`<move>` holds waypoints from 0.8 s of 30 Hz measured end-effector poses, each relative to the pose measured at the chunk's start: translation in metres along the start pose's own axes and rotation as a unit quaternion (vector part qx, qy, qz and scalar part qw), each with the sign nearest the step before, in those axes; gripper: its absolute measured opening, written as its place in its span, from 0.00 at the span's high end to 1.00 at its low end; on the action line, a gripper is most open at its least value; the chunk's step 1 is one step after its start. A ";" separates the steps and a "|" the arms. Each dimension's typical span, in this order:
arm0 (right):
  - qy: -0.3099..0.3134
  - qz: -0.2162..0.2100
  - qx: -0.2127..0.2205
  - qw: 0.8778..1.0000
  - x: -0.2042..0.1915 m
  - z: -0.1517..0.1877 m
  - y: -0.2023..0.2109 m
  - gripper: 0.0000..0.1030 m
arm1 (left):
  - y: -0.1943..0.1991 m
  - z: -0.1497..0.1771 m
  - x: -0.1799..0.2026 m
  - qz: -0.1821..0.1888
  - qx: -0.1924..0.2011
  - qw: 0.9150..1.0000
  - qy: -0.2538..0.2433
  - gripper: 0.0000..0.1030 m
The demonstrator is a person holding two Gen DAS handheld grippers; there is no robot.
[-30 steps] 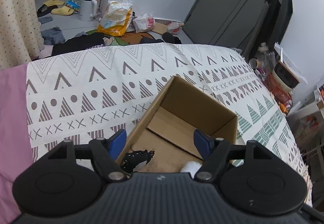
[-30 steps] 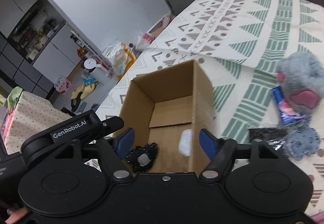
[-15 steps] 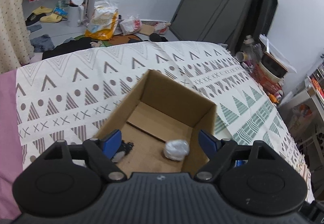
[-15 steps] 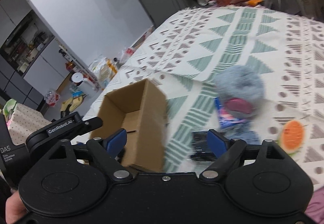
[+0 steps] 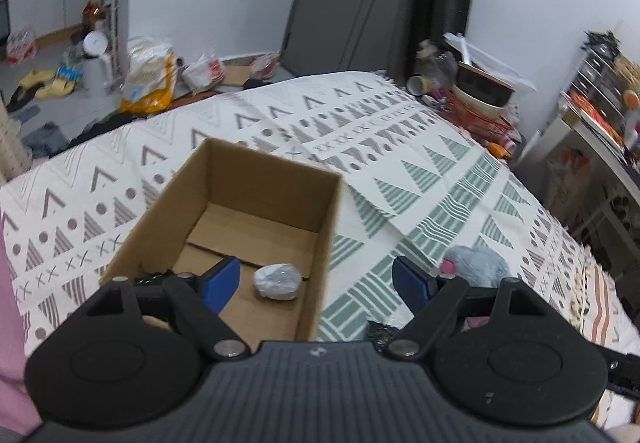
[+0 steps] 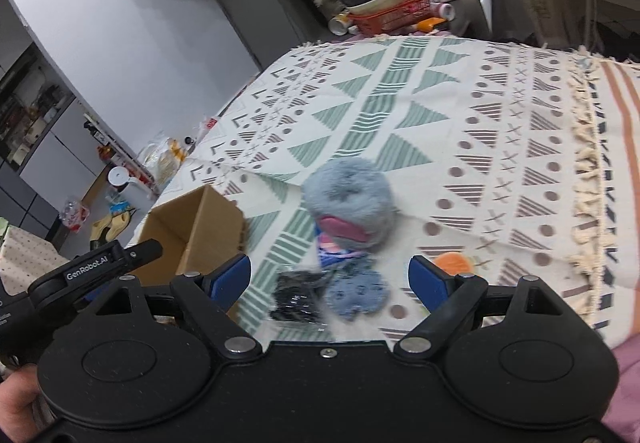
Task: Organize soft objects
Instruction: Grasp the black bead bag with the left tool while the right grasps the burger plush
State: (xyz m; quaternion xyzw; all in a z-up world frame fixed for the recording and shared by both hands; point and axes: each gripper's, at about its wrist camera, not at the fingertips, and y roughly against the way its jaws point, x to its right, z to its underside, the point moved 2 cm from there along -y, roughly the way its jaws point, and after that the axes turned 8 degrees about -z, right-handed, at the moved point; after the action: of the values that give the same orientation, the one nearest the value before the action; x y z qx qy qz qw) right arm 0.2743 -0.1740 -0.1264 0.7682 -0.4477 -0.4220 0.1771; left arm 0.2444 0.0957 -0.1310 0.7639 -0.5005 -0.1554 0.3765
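An open cardboard box stands on the patterned bedspread. Inside it lie a small grey-white wrapped ball and a black item, partly hidden by a finger. My left gripper hangs open over the box's right wall, nothing between its fingers. To the right of the box a fluffy grey-blue plush with a pink patch rests on the cover. Below it lie a blue packet, a blue-grey soft piece, a black packet and an orange piece. My right gripper stands open above these, holding nothing.
The bedspread's fringed edge meets a striped cover on the right. Past the bed's far end stand a red basket with bowls and shelves. Bags and slippers litter the floor to the left. A hand holds the left gripper.
Both grippers swung right, away from over the box. The left one's view shifted to the box's right wall; the right one now faces the plush and small pieces. Both opened slightly wider.
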 end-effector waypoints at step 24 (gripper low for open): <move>-0.102 -0.010 -0.031 0.994 0.089 0.023 -0.027 0.17 | -0.018 0.052 0.095 0.005 -0.028 0.990 -0.138 0.20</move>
State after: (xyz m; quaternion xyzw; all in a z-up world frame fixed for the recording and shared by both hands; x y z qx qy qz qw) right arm 0.2920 -0.2323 -0.2006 0.7195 -0.4426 -0.5138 0.1500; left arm 0.2668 -0.0056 -0.1659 0.7215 -0.5471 -0.2713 0.3263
